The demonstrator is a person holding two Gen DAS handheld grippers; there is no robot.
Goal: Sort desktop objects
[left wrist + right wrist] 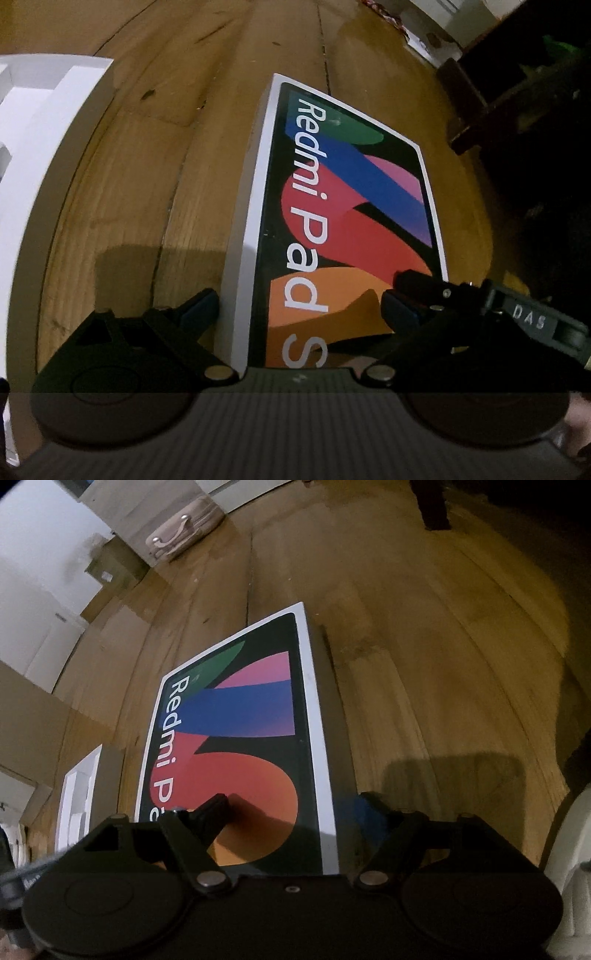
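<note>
A flat white box printed "Redmi Pad" (pixel 332 206) (pixel 240 738), with a colourful lid picture, lies on the wooden surface (pixel 147 166). My left gripper (pixel 301 306) is at the box's near left corner. One finger is beside the box's left wall and the other is over the lid, with the jaws wide and nothing clamped. My right gripper (pixel 291 806) straddles the near right edge, its left finger on the lid and its blue-padded finger outside the right wall. One of its fingers (pixel 424 282) also shows in the left wrist view.
A white open tray with compartments (pixel 44 147) (pixel 77 805) lies left of the box. Dark furniture (pixel 498 92) stands at the right. Further back are a beige case with a handle (pixel 184 535) and cardboard boxes (pixel 110 568).
</note>
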